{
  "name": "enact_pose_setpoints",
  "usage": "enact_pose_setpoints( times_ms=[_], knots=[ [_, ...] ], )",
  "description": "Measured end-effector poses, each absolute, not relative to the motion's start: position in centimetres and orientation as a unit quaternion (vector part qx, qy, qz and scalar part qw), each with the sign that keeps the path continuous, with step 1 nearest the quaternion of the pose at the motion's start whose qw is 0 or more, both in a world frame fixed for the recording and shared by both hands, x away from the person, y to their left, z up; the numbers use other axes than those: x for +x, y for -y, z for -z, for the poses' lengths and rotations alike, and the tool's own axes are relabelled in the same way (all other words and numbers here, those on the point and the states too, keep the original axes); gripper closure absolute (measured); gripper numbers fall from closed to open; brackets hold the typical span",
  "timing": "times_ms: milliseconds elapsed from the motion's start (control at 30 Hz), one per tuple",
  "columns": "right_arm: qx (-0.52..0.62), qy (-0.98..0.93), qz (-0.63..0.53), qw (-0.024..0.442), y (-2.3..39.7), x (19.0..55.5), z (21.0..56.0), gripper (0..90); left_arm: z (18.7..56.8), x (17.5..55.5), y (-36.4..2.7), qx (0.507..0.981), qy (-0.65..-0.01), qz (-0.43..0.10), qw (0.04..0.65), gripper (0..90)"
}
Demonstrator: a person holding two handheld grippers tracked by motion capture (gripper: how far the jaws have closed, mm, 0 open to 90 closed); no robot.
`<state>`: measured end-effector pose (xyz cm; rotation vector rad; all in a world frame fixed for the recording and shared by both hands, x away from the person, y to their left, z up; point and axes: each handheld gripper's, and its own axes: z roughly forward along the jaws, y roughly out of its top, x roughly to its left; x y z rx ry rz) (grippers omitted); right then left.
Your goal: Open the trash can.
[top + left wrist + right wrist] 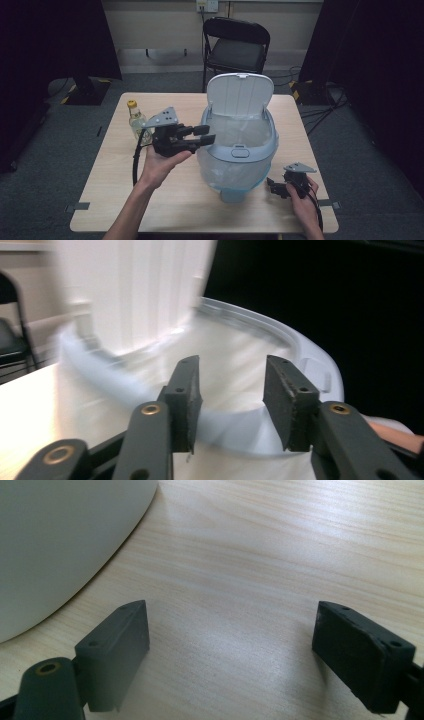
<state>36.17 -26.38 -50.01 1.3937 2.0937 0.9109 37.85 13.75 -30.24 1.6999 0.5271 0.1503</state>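
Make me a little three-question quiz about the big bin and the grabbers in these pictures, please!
1. True or false: the white flip lid of the pale blue plastic bin stands open.
2. What stands on the light wooden table behind the left gripper?
A. a red cup
B. a small clear bottle with a yellow cap
C. a green box
3. Is anything between the jaws of the right gripper?

Key
1. True; the lid is tipped up at the back, and a clear bag lines the bin.
2. B, the small clear bottle with a yellow cap.
3. No; the jaws stand wide apart above bare table.
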Motion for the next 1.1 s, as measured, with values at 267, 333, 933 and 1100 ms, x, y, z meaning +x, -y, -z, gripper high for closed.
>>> enact_pose_setpoints(
  times_ms=[267,333,933,1100],
  knots=[
    [0.507,-0.761,-0.331,0.232,26.4,36.2,50.0,14.1,31.7,38.8,-18.0,0.727,-0.280,-0.089,0.621,51.7],
    [0.507,-0.761,-0.331,0.232,26.4,36.2,50.0,14.0,32.5,38.9,-18.4,0.736,-0.288,-0.095,0.605,50.4],
    [0.510,-0.761,-0.329,0.231,26.2,36.3,50.0,12.1,42.2,43.5,-20.7,0.785,-0.386,-0.089,0.477,44.4],
    [0.509,-0.761,-0.329,0.231,26.2,36.3,50.0,12.1,44.3,44.6,-21.1,0.788,-0.404,-0.086,0.457,45.8]
  ],
)
